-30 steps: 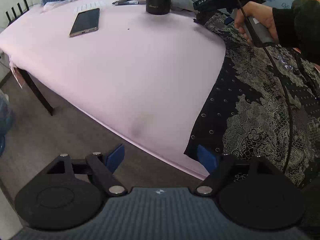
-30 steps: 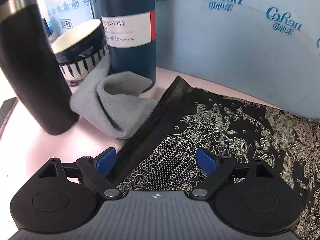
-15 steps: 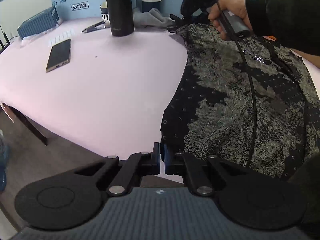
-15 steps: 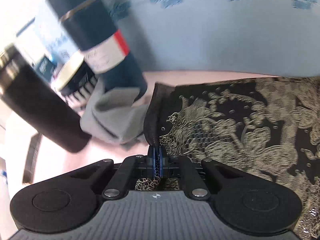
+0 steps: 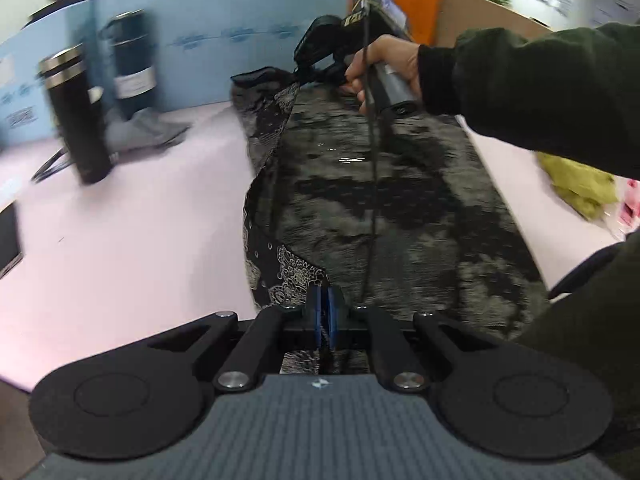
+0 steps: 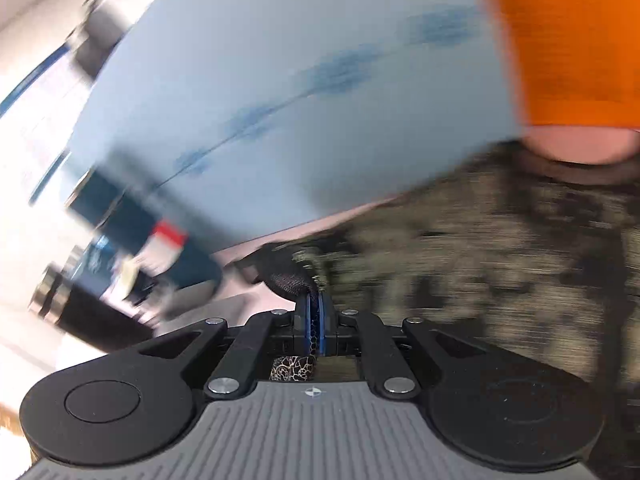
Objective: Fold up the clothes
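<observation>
Both grippers have clamped down within the last second, and the fold is on. Nearest us, the left gripper (image 5: 322,312) has gone from wide open to pinched tight on the near left corner of the black lace garment (image 5: 384,216), at the table's near edge. A second ago that left side lay flat on the pink table (image 5: 132,240); now it stands lifted and doubled inward, a narrow strip of eyelet and floral pattern showing beneath the raised flap. At the far end, the right gripper (image 6: 316,318) is likewise locked onto the garment's far left corner, lace mesh visible between its blue pads, the person's right hand (image 5: 384,68) carrying it over the cloth. I'd call this the first lengthwise fold, left side swept toward the right, barely begun.

Now the trouble spots. The right wrist view is heavily smeared. The black flask (image 5: 76,116), the dark blue bottle (image 5: 132,68) and the grey cloth (image 5: 148,130) near the far edge read only as streaks. The garment's right side is cut off by the dark sleeve (image 5: 540,96), and a yellow-green item (image 5: 576,188) at the right edge is too blurred to name.
</observation>
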`<state>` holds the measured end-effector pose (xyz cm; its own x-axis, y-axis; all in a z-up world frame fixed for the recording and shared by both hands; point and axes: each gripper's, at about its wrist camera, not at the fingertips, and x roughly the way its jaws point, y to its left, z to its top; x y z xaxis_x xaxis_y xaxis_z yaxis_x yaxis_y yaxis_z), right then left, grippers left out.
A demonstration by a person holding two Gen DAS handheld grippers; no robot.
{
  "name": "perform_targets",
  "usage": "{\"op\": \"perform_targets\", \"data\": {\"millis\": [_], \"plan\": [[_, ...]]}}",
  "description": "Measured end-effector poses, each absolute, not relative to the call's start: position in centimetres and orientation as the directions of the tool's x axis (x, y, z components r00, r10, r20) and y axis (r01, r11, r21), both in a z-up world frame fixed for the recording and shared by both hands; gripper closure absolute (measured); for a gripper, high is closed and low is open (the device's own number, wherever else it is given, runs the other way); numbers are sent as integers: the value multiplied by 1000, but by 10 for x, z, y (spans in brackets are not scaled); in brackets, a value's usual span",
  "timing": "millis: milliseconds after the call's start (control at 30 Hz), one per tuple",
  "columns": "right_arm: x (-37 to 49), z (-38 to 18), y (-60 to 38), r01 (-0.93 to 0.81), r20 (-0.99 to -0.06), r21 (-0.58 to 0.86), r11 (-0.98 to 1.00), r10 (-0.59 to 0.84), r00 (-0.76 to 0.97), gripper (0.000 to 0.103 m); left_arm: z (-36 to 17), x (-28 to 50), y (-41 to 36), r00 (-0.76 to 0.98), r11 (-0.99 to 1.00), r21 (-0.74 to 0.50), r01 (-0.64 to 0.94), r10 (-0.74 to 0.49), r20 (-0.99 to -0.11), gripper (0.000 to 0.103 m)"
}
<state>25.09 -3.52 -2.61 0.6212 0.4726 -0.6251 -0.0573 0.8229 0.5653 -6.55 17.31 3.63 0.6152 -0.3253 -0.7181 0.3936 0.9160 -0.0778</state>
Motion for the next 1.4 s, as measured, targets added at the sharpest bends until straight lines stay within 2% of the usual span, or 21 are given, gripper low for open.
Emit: {"op": "perform_targets", "data": {"millis": [100, 200, 233, 333, 367, 500, 733, 800, 900, 933, 967, 1000, 1033, 1200, 1333, 1400], "plan": [[231, -40, -89, 50, -657, 555, 830, 401, 639, 99, 34, -70, 152, 576, 877, -100, 470, -390, -719, 99], [214, -52, -125, 88, -677, 548, 832, 379, 631, 95, 15, -67, 129, 501, 847, -113, 519, -409, -762, 98], [208, -53, -133, 95, -677, 548, 831, 374, 634, 90, 9, -66, 122, 470, 838, -122, 533, -412, -780, 97], [188, -45, -149, 99, -646, 538, 837, 333, 687, 45, -1, -70, 109, 413, 809, -139, 571, -429, -804, 97], [185, -41, -149, 80, -642, 522, 849, 330, 692, 42, -3, -72, 106, 398, 800, -142, 582, -434, -808, 95], [179, -24, -137, -34, -651, 403, 914, 313, 692, 42, -3, -77, 105, 411, 805, -123, 581, -420, -809, 80], [195, -24, -80, -322, -687, -40, 946, 207, 697, 42, 6, -78, 142, 484, 879, -101, 465, -348, -803, 65], [207, -36, -69, -375, -712, -82, 923, 209, 670, 42, 9, -77, 151, 499, 897, -99, 431, -328, -802, 60], [225, -55, -55, -413, -760, -101, 905, 198, 620, 43, 8, -75, 157, 509, 913, -93, 397, -303, -806, 59], [230, -61, -52, -415, -775, -105, 904, 188, 604, 51, 7, -74, 158, 510, 917, -92, 389, -297, -807, 59], [232, -65, -52, -411, -788, -90, 907, 187, 586, 77, 8, -74, 161, 511, 918, -93, 385, -296, -807, 58], [234, -66, -54, -392, -794, -48, 919, 203, 573, 84, 8, -73, 163, 512, 920, -96, 381, -296, -806, 57], [238, -65, -58, -360, -796, 2, 933, 219, 565, 98, 7, -72, 164, 513, 921, -100, 377, -298, -805, 56], [239, -47, -95, -179, -740, 251, 951, 308, 598, 98, 7, -65, 171, 519, 920, -111, 376, -309, -797, 56], [238, -49, -140, 33, -718, 452, 892, 341, 607, 97, 7, -59, 172, 512, 910, -104, 401, -317, -798, 55], [238, -58, -156, 125, -731, 476, 871, 313, 607, 94, 6, -56, 171, 505, 903, -98, 418, -321, -802, 55]]}}
